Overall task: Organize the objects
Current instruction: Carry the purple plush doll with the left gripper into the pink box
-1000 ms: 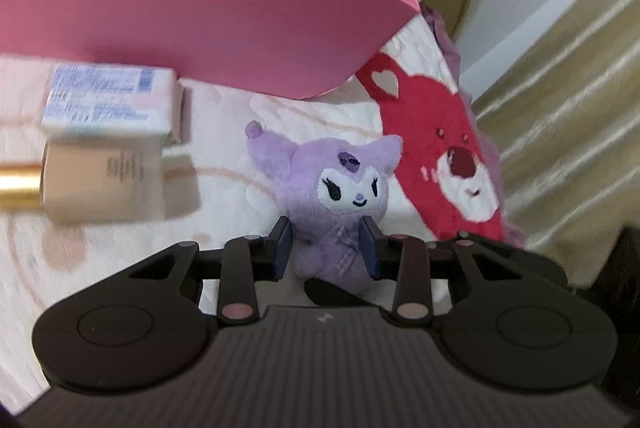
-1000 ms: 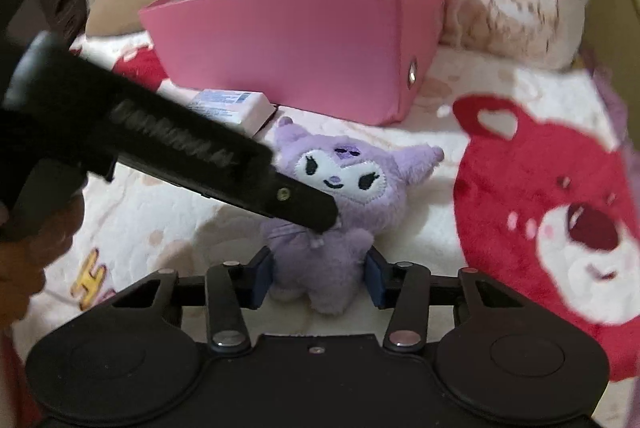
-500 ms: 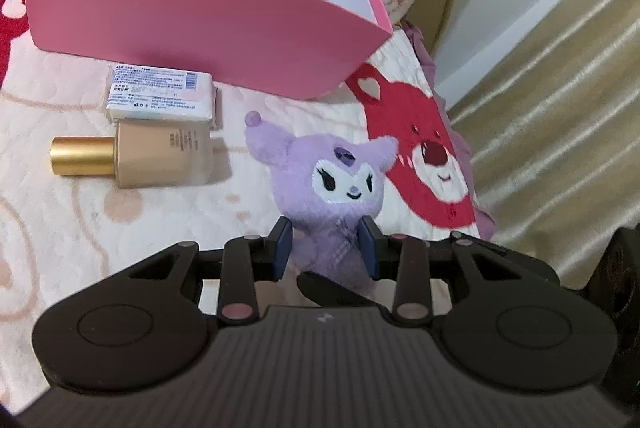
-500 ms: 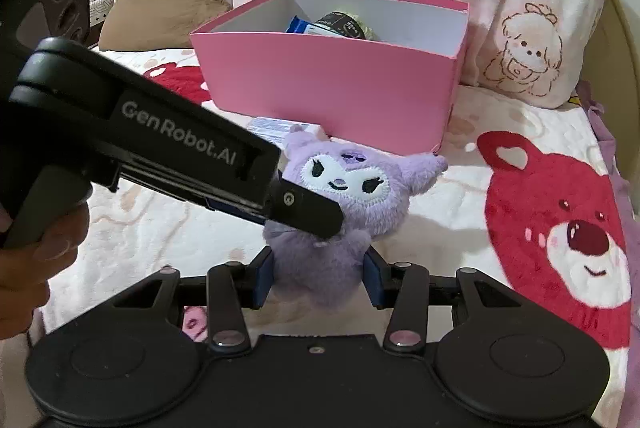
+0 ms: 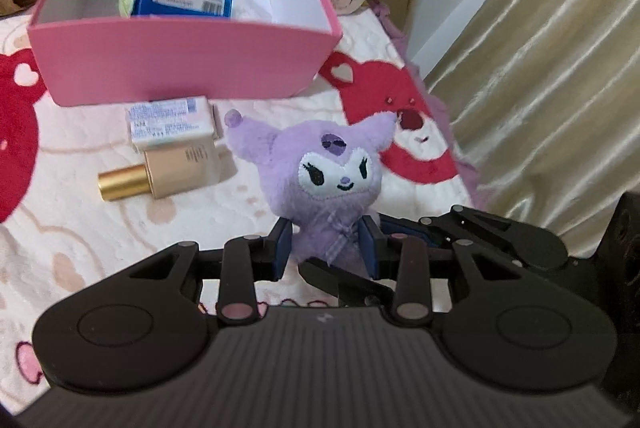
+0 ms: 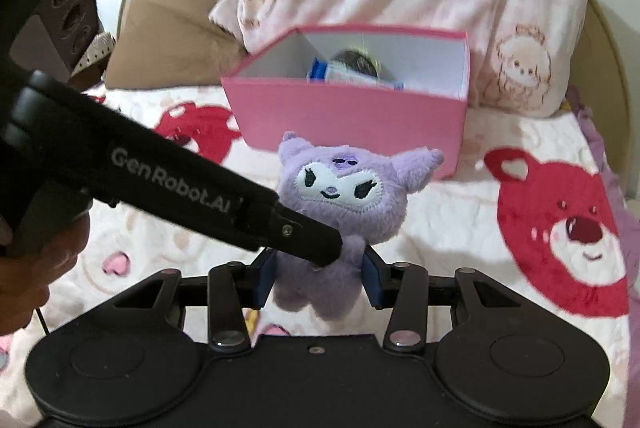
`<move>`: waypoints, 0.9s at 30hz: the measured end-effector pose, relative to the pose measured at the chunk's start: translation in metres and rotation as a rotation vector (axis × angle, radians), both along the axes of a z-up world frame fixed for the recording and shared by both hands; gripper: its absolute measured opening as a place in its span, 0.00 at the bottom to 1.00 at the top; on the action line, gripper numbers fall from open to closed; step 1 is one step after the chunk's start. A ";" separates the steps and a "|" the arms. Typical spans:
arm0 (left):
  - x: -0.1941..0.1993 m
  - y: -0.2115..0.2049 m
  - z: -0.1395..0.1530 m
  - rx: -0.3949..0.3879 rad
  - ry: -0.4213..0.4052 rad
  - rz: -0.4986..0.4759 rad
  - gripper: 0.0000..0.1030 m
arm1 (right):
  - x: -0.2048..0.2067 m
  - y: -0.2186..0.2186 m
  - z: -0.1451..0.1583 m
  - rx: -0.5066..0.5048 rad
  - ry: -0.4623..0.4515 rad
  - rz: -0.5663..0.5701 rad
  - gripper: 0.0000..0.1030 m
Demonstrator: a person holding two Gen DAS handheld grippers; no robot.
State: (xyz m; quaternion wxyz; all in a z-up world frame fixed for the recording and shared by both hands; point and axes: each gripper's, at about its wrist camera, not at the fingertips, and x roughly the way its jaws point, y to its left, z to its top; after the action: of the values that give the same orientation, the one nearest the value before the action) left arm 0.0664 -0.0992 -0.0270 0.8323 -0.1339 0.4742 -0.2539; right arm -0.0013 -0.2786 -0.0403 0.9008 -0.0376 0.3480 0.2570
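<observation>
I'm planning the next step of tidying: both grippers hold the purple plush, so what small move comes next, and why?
Probably carry the purple plush forward over the pink box before releasing: both the left gripper and right gripper clamp it, and the box stands open ahead.

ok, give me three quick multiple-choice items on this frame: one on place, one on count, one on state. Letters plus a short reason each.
1. Where does the foundation bottle lie?
A. inside the pink box
B. on the bedspread, in front of the pink box
C. on the pillow

2. How many tongs grip the purple plush toy?
A. none
B. one
C. two

3. What is the state of the pink box?
A. open-topped with items inside
B. closed with a lid
C. tipped on its side

Answers:
1 B, it lies on its side on the bedspread beside a small white carton.
2 C, the left tongs and right tongs both clamp its body.
3 A, a blue carton shows inside.
</observation>
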 end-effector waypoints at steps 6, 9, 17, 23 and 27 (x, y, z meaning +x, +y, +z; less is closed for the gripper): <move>0.011 0.007 0.060 0.020 -0.051 -0.034 0.34 | 0.013 0.002 0.052 0.042 -0.028 0.025 0.48; 0.019 0.010 0.089 0.042 -0.094 -0.037 0.34 | 0.025 0.007 0.077 0.044 -0.067 0.040 0.48; 0.079 0.024 0.139 0.057 -0.124 0.047 0.34 | 0.097 0.024 0.126 0.056 -0.067 0.074 0.48; 0.139 0.032 0.129 0.049 -0.130 0.126 0.34 | 0.168 0.036 0.127 0.025 -0.015 0.088 0.47; 0.174 0.038 0.103 0.028 -0.097 0.170 0.34 | 0.206 0.042 0.108 0.016 0.032 0.098 0.47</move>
State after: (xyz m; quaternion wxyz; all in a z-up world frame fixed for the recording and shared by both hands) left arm 0.2403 -0.0612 0.0765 0.8747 -0.1493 0.4237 -0.1821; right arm 0.2046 -0.2369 0.0673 0.8818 -0.0434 0.3582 0.3039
